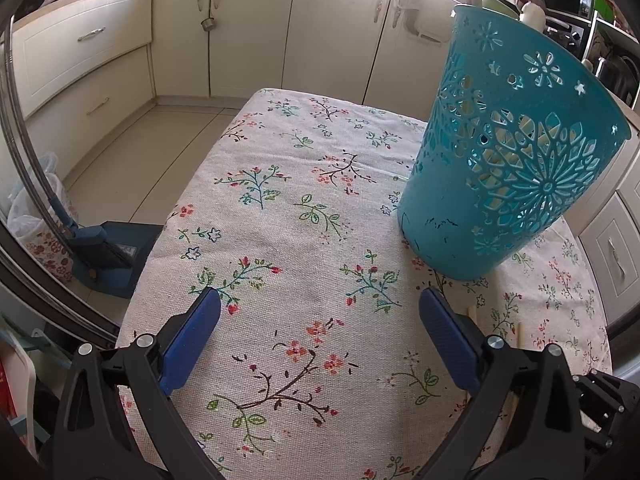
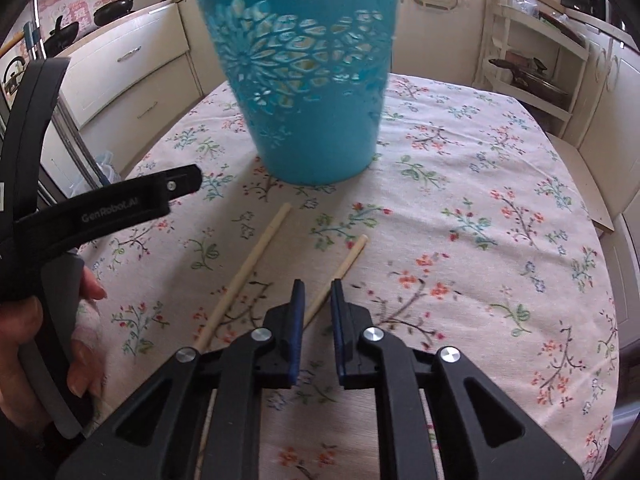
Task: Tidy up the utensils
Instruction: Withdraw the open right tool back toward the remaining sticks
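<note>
A teal perforated plastic basket [image 1: 508,152] stands upright on the floral tablecloth [image 1: 296,216]; it also shows in the right wrist view [image 2: 308,76]. Two pale wooden chopsticks lie on the cloth in front of it: a left one [image 2: 252,264] and a right one [image 2: 348,260]. My right gripper [image 2: 316,288] is narrowly open, its jaws either side of the right chopstick's near part, without closing on it. My left gripper [image 1: 320,300] is wide open and empty above the cloth, left of the basket; its body [image 2: 120,204] shows in the right wrist view. Chopstick ends [image 1: 472,314] peek by its right finger.
The table is ringed by cream kitchen cabinets [image 1: 248,36]. A blue dustpan and brush [image 1: 108,252] stand on the floor at the left. A white shelf rack [image 2: 532,64] stands at the far right. Pans [image 2: 116,8] sit on the counter behind.
</note>
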`<move>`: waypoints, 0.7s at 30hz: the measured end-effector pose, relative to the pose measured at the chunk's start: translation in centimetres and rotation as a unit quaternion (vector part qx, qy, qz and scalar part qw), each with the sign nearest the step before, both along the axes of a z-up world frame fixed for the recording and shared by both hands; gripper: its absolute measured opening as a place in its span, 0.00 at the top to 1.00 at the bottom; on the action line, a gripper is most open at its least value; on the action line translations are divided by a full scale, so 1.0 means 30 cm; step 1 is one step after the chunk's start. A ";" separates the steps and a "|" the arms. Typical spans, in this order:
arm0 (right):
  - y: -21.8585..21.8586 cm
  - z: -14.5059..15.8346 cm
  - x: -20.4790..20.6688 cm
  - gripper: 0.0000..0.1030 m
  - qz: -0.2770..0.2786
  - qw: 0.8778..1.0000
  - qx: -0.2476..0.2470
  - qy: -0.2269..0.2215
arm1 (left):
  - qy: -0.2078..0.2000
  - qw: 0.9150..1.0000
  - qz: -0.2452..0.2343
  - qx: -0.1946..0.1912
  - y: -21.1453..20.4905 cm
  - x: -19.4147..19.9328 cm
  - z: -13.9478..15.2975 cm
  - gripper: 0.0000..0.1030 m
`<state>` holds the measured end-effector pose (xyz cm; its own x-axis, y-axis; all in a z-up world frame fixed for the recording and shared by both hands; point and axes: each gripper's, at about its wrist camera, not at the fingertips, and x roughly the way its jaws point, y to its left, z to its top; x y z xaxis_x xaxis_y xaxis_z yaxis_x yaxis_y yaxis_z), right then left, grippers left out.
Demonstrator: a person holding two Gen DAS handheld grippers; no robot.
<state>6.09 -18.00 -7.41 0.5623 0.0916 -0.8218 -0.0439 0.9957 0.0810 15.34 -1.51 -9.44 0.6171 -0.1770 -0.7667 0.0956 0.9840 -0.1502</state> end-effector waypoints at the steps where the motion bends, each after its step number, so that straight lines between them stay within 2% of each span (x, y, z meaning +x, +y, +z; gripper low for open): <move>1: -0.015 0.001 -0.002 0.88 -0.005 1.000 0.002 0.001 | 0.000 1.000 0.000 0.000 0.001 -0.001 0.000 0.07; 9: -0.135 0.006 -0.040 0.90 -0.034 0.999 0.017 0.005 | 0.001 1.000 -0.001 0.000 -0.001 0.000 -0.001 0.07; 13: -0.222 0.000 -0.068 0.90 -0.058 0.997 0.054 -0.010 | 0.001 1.000 -0.015 0.010 -0.026 -0.007 0.002 0.07; 16: -0.264 -0.013 -0.079 0.90 -0.074 0.992 0.104 -0.024 | 0.004 0.998 -0.063 0.028 -0.091 -0.034 0.010 0.07; 19: -0.273 -0.011 -0.078 0.90 -0.076 0.990 0.113 -0.027 | -0.005 0.991 -0.124 0.055 -0.189 -0.083 0.018 0.07; 21: -0.277 -0.011 -0.080 0.89 -0.076 0.989 0.121 -0.029 | -0.013 0.987 -0.142 0.071 -0.238 -0.103 0.025 0.07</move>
<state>3.70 -26.32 -7.76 0.6297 0.1928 -0.7526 0.0941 0.9426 0.3202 12.24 -8.64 -8.69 0.5774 -0.2384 -0.7809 0.3735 0.9276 -0.0070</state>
